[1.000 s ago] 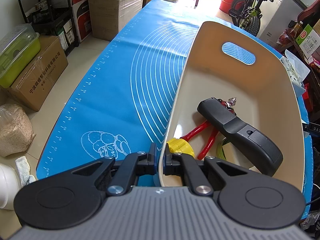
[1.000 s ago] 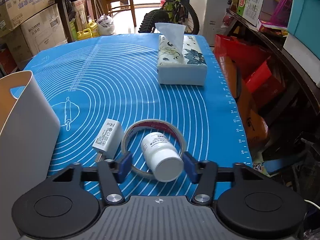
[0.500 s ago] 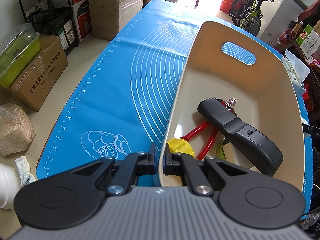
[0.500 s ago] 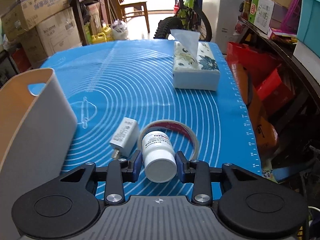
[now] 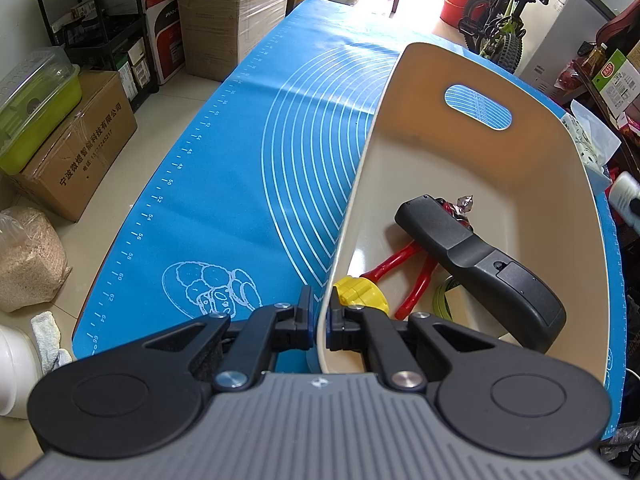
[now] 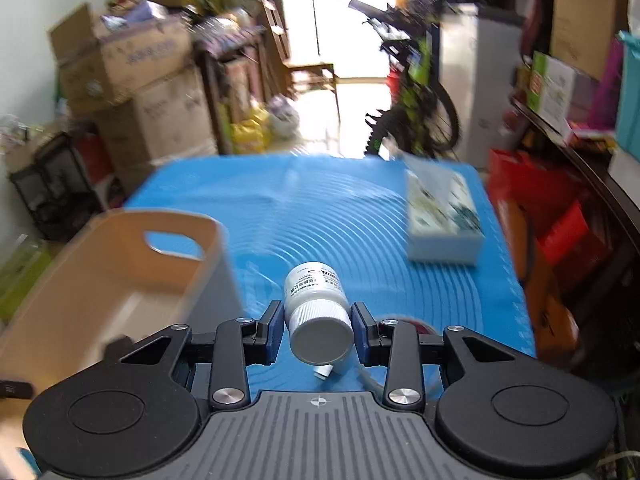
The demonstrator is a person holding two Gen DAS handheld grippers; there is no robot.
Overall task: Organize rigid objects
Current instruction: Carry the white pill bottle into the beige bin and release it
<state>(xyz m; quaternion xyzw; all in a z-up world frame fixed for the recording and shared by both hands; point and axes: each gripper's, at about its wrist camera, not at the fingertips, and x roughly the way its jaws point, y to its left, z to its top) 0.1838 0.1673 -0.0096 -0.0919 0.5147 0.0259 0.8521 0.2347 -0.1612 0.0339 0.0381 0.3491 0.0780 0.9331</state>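
My left gripper (image 5: 319,322) is shut on the near wall of the cream bin (image 5: 400,92), one finger outside and one inside. The bin holds a black handheld device (image 5: 480,264), red-handled pliers (image 5: 400,276), a yellow piece (image 5: 358,294) and a small roll (image 5: 446,298). My right gripper (image 6: 319,330) is shut on a white pill bottle (image 6: 316,304) and holds it above the blue mat (image 6: 360,216), cap toward the camera. The bin (image 6: 120,272) shows at left in the blurred right wrist view. The white charger (image 6: 324,372) peeks out below the bottle.
A tissue box (image 6: 442,220) sits on the mat at far right. Cardboard boxes (image 5: 76,152) and a green crate (image 5: 36,108) stand on the floor left of the table. A bicycle (image 5: 500,28) stands beyond the far end.
My right gripper has closed on the pill bottle, lifted it off the mat out of the tape ring, and swung up and left toward the bin. The left gripper has not moved.
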